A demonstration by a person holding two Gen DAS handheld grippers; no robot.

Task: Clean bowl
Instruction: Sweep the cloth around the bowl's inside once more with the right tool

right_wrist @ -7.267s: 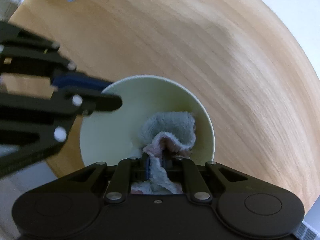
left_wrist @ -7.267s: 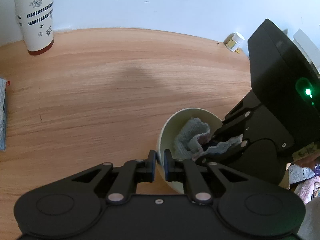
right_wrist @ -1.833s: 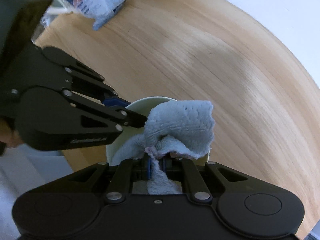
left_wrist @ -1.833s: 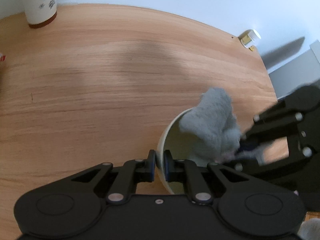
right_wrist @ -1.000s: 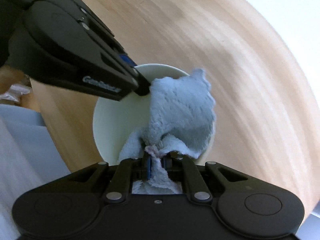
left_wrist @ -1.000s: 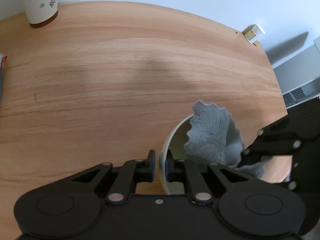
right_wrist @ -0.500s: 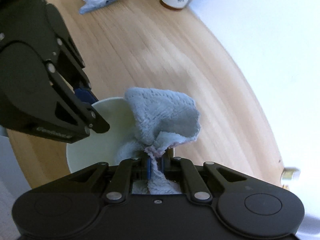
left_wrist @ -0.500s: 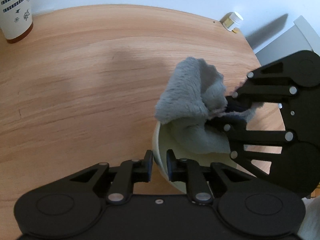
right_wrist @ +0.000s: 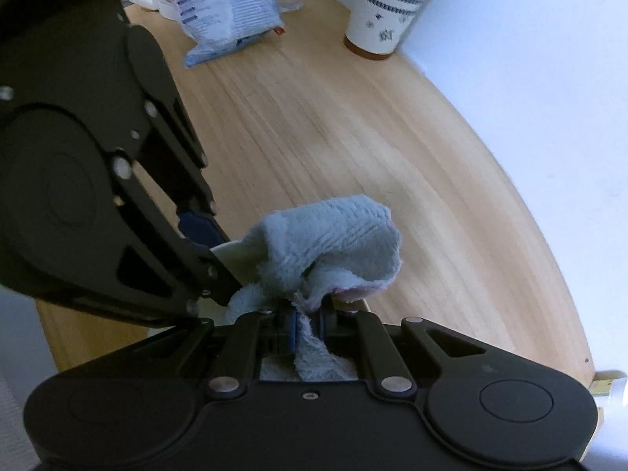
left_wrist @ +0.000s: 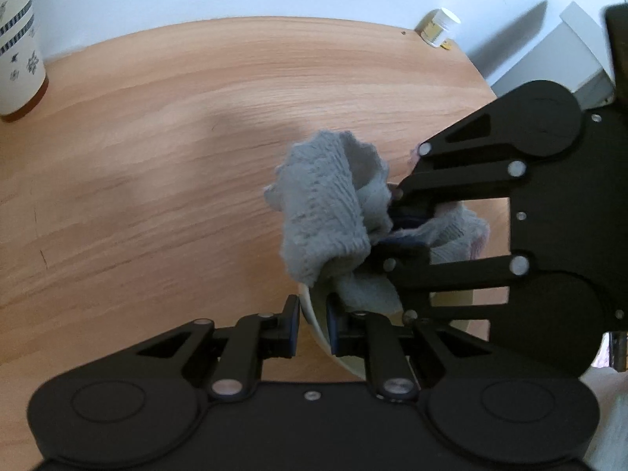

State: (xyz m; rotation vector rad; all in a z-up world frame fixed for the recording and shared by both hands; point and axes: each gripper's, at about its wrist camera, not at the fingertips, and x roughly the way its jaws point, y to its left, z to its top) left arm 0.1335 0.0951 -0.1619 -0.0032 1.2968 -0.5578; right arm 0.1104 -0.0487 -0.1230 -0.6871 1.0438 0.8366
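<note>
My left gripper (left_wrist: 313,322) is shut on the rim of a pale cream bowl (left_wrist: 314,316), one finger inside and one outside. The bowl is mostly hidden behind the cloth and the right gripper. My right gripper (right_wrist: 306,324) is shut on a grey-blue terry cloth (right_wrist: 333,231) with a pink edge. In the left wrist view the cloth (left_wrist: 325,212) bulges over the bowl's far rim and the right gripper (left_wrist: 396,223) comes in from the right. In the right wrist view a sliver of the bowl (right_wrist: 239,255) shows under the left gripper (right_wrist: 204,231).
A wooden table (left_wrist: 157,137) lies under everything. A patterned paper cup (left_wrist: 15,39) stands far left by the wall and shows in the right wrist view (right_wrist: 388,4). A small white jar (left_wrist: 437,31) is at the far right corner. A blue snack bag (right_wrist: 223,8) lies beyond.
The cloth has shifted out over the bowl's far rim, and the right gripper has swung closer across the bowl. The left gripper keeps its hold on the rim.
</note>
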